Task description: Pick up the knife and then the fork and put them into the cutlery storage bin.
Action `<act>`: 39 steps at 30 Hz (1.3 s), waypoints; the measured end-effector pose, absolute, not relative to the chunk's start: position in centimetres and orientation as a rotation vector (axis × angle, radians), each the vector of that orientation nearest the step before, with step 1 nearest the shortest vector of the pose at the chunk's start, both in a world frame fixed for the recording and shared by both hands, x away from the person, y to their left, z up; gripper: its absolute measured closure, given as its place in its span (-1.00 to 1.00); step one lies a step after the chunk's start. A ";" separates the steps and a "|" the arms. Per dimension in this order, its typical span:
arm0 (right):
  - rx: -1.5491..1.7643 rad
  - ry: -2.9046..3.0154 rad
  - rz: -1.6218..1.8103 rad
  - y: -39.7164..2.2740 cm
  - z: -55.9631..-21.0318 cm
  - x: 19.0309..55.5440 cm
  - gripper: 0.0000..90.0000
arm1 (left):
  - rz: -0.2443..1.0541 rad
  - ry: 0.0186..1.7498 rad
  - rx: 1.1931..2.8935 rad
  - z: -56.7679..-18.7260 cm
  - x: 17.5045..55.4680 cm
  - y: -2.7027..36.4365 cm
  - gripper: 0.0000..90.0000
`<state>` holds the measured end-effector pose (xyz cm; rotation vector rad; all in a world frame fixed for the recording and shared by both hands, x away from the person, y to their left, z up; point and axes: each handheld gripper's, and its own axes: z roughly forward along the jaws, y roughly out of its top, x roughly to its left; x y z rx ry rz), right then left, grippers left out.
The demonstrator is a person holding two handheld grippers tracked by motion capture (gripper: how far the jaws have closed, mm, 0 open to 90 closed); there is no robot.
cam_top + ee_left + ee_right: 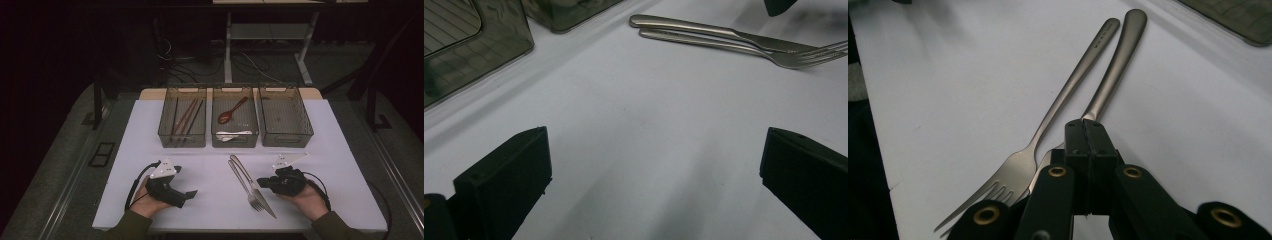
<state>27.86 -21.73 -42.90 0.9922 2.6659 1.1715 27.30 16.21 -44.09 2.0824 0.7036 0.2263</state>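
The right gripper (1087,131) is sitting clenched, jaws pressed together over the knife (1113,65), though whether they pinch it I cannot tell. The knife is lying beside the fork (1058,105), at six o'clock from the middle bin (234,120). The left gripper (654,175) is resting with jaws spread (nothing between them). Next probably comes lifting the knife toward the right-hand bin (285,117) at twelve o'clock.

Silver fork (245,186) and knife (256,189); white table (210,200); black right gripper (1085,131).

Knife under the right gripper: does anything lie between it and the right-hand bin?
Nothing visible does. The knife lies beside the fork, with bare white table between it and the right-hand bin, which looks empty.
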 end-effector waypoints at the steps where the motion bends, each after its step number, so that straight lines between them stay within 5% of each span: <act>1: 0.990 2.670 1.168 -21.5 -43.0 27.9 0.99 | 0.225 0.704 2.082 -44.1 27.3 16.2 -1.00; 39: 0.920 2.719 0.936 -17.2 -43.9 28.1 1.00 | 0.222 0.696 2.086 -44.1 27.3 16.2 -1.00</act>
